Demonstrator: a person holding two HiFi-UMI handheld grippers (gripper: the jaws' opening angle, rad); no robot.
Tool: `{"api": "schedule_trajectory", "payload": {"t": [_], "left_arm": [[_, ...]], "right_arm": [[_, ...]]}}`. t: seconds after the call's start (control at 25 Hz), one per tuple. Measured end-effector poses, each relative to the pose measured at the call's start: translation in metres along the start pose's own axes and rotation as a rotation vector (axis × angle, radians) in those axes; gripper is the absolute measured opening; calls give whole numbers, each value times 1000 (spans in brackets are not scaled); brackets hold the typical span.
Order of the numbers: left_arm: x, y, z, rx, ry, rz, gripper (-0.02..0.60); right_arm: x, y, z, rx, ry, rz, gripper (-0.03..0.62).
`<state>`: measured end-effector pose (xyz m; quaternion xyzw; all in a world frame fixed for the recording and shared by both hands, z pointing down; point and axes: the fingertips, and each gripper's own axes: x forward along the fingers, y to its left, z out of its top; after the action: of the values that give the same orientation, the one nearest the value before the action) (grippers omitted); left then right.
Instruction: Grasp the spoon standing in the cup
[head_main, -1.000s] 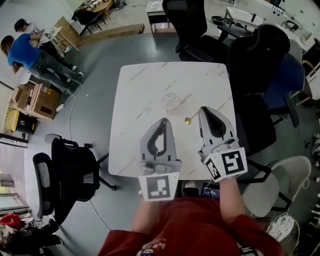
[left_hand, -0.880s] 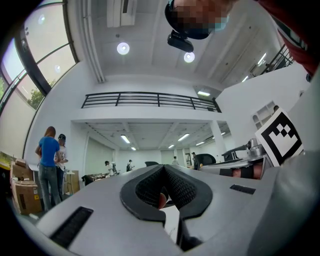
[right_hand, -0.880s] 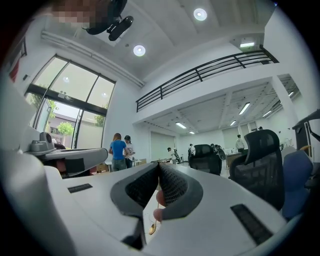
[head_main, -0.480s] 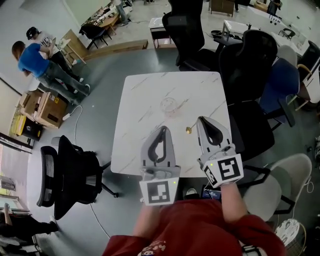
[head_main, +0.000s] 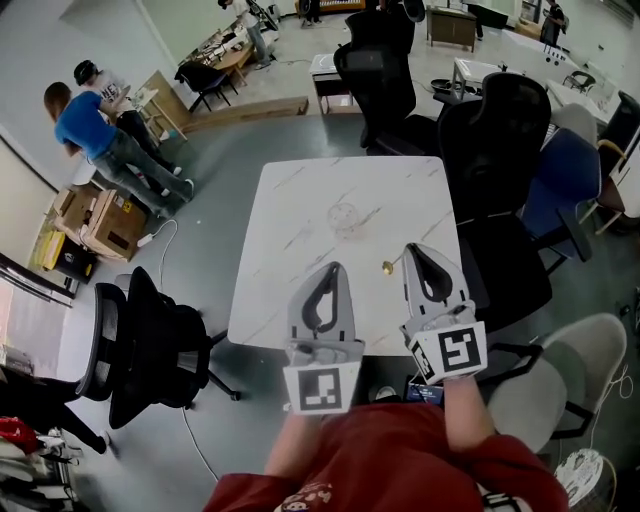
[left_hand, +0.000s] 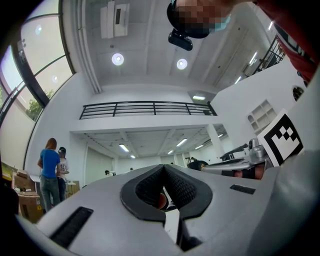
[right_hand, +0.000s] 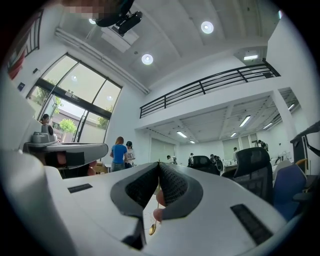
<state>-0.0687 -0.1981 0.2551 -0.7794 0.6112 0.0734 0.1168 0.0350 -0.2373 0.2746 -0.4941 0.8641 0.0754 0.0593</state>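
Right tool (head_main: 415, 252) is clamping the spoon (head_main: 387, 267), apparently easing it farther from the cup (head_main: 343, 215): grasp done. Left tool (head_main: 331, 270) is staying shut, empty.

A white marble table (head_main: 300, 230) stands on a grey floor (head_main: 215, 170), with black office chairs (head_main: 150, 345) around it. A blue chair (head_main: 565, 175) sits to its right. Far left, a person in blue (head_main: 85, 125) bends near cardboard boxes (head_main: 100, 215).

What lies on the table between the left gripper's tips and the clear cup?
Nothing: the head view shows only bare marbled table between the left gripper and the clear cup. The gold spoon is aside, at the right gripper.
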Motion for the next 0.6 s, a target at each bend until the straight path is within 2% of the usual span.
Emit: {"api": "schedule_trajectory", "payload": {"t": [0.6], "left_arm": [[-17, -4, -4, 6, -1, 21, 9]], "right_arm": [[-15, -1, 4, -74, -44, -22, 15]]}}
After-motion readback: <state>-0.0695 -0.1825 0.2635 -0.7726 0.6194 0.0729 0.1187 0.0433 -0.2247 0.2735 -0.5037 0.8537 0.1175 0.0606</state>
